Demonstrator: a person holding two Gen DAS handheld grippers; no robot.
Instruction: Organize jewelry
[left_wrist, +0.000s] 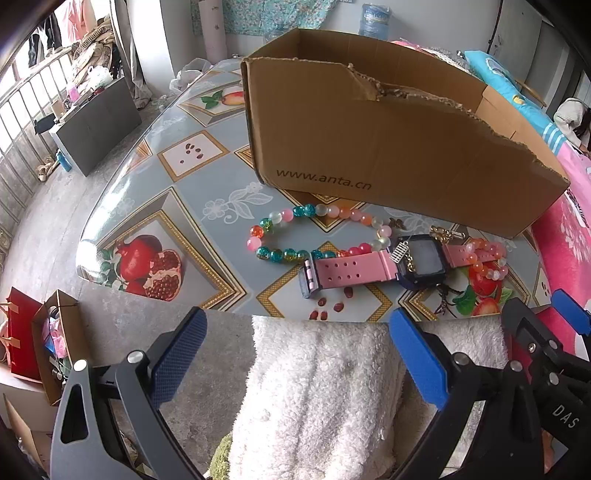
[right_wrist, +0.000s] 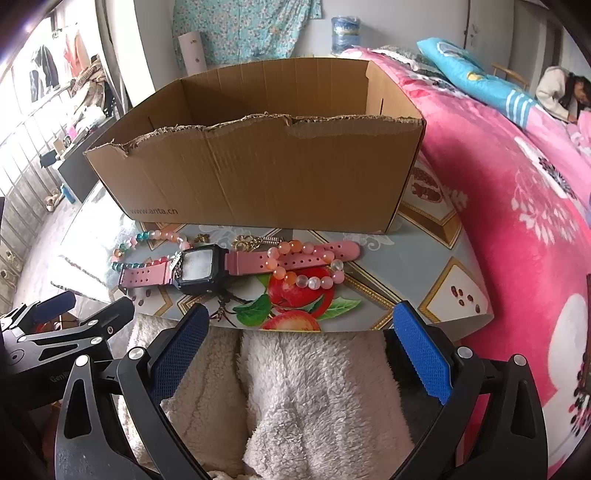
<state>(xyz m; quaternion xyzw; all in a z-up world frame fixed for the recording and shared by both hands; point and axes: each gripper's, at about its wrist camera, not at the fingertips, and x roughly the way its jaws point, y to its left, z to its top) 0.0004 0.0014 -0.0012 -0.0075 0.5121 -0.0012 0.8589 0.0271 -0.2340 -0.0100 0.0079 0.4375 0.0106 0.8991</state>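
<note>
A pink-strapped watch (left_wrist: 373, 267) (right_wrist: 207, 266) with a black square face lies on the patterned table in front of a torn cardboard box (left_wrist: 388, 147) (right_wrist: 258, 166). A multicoloured bead bracelet (left_wrist: 295, 225) (right_wrist: 147, 240) lies at its left end. An orange and white bead bracelet (left_wrist: 487, 258) (right_wrist: 306, 269) rests over the right strap. Small gold pieces (left_wrist: 447, 233) (right_wrist: 253, 242) sit behind the watch. My left gripper (left_wrist: 297, 325) and right gripper (right_wrist: 301, 317) both stand open, short of the table's near edge, with nothing between the fingers. The right gripper also shows at the right edge of the left wrist view.
A white fluffy garment (left_wrist: 321, 398) (right_wrist: 295, 398) on the person's lap fills the space below both grippers. A pink flowered bedspread (right_wrist: 517, 221) borders the table on the right. Paper bags (left_wrist: 40, 339) stand on the floor at the left. Another person (right_wrist: 565, 96) sits far right.
</note>
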